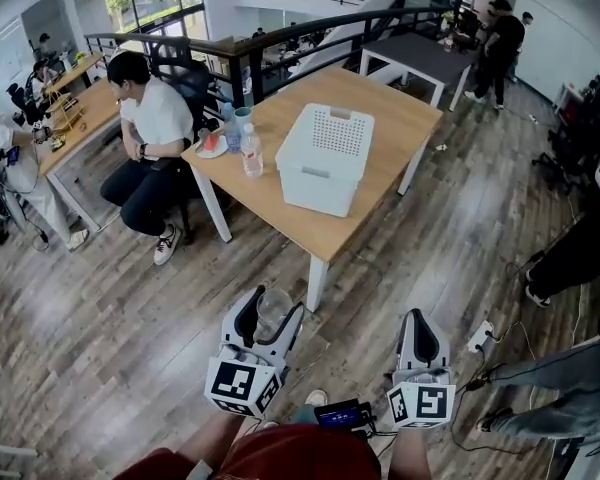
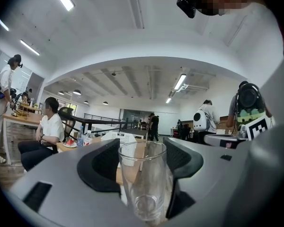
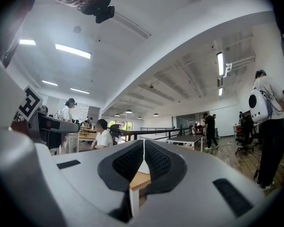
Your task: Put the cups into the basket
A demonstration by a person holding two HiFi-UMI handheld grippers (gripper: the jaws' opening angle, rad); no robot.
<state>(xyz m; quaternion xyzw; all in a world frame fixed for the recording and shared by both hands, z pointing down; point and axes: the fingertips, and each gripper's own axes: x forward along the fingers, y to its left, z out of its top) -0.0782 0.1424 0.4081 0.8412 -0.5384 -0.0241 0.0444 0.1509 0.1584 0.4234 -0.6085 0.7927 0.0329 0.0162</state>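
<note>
Glass cup [image 2: 143,183] is standing upright in the left gripper [image 1: 271,320], pads clamped on both sides of it, out over the wooden floor on the near side of the room. The right gripper [image 1: 421,333] has its jaws pinched together with nothing between them. The white perforated basket [image 1: 315,190] is well away on the far side, sitting on the wooden table [image 1: 280,218], so I'd say this is the carry leg. If it were me, I'd keep that gripper level so the cup can't tip or slide out, since smooth glass probably doesn't give the pads much bite. I'd come at the basket from its near or right side, because the water bottle [image 1: 251,153] and the seated person [image 1: 155,128] crowd the left. Then lift over the rim, lower it right inside, and only let go once it's resting on the bottom.
</note>
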